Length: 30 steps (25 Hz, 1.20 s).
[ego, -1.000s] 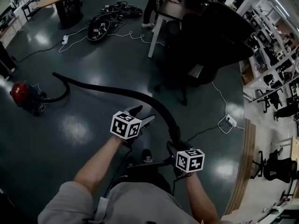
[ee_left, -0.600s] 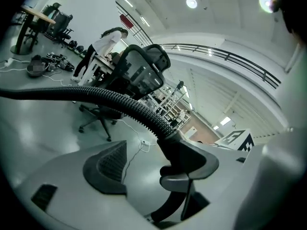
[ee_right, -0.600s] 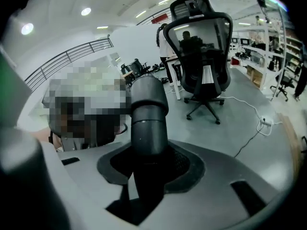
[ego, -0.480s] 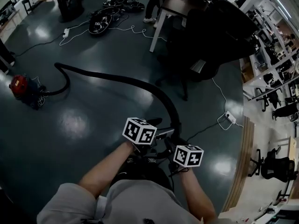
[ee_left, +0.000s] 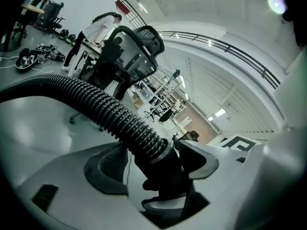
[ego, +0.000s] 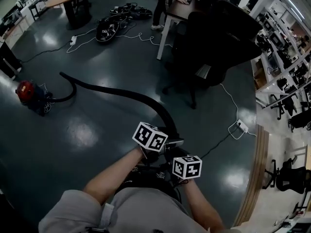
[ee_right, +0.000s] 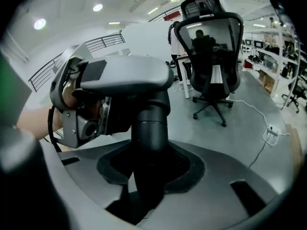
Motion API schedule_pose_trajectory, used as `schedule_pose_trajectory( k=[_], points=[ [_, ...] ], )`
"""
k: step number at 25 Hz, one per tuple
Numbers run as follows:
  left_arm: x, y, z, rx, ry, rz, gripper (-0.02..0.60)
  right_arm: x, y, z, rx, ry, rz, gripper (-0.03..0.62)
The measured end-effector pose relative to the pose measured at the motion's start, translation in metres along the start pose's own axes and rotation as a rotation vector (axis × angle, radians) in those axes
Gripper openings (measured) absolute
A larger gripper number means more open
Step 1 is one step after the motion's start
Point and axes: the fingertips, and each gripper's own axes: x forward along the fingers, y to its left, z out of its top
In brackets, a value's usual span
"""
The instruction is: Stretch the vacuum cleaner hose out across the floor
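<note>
Head view: a black hose (ego: 121,95) curves across the floor (ego: 87,135) from a red vacuum (ego: 26,92) to just before the person. Left gripper view: the left gripper (ee_left: 153,157) straddles the hose cuff, its jaws spread. Right gripper view: the right gripper (ee_right: 149,166) pinches the hose's smooth end.

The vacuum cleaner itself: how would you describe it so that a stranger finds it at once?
Start on the dark glossy floor, at the far left of the head view. The vacuum cleaner is the small red canister where the black hose ends; the gear heaps beyond are black.
</note>
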Motion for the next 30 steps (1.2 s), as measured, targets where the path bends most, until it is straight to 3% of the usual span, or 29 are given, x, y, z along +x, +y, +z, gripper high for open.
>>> schedule_pose_trajectory(
  k=[5, 10, 20, 24, 30],
  points=[
    [0.026, -0.021, -0.023, 0.123, 0.132, 0.015, 0.327, -0.008, -0.007, -0.027, 0.063, 0.054, 0.13, 0.141],
    [0.041, -0.046, -0.022, 0.234, 0.162, 0.02, 0.304, -0.027, -0.018, -0.024, 0.043, 0.002, 0.291, 0.154],
    [0.003, -0.057, 0.011, 0.294, 0.077, 0.086, 0.284, -0.072, -0.009, 0.024, -0.368, 0.014, 0.507, 0.175],
    [-0.022, -0.046, 0.027, 0.281, -0.006, 0.09, 0.275, -0.063, 0.003, 0.048, -0.473, 0.029, 0.527, 0.172],
    [-0.056, -0.011, 0.041, 0.242, -0.116, 0.14, 0.267, -0.024, 0.031, 0.066, -0.549, 0.033, 0.566, 0.158]
  ],
)
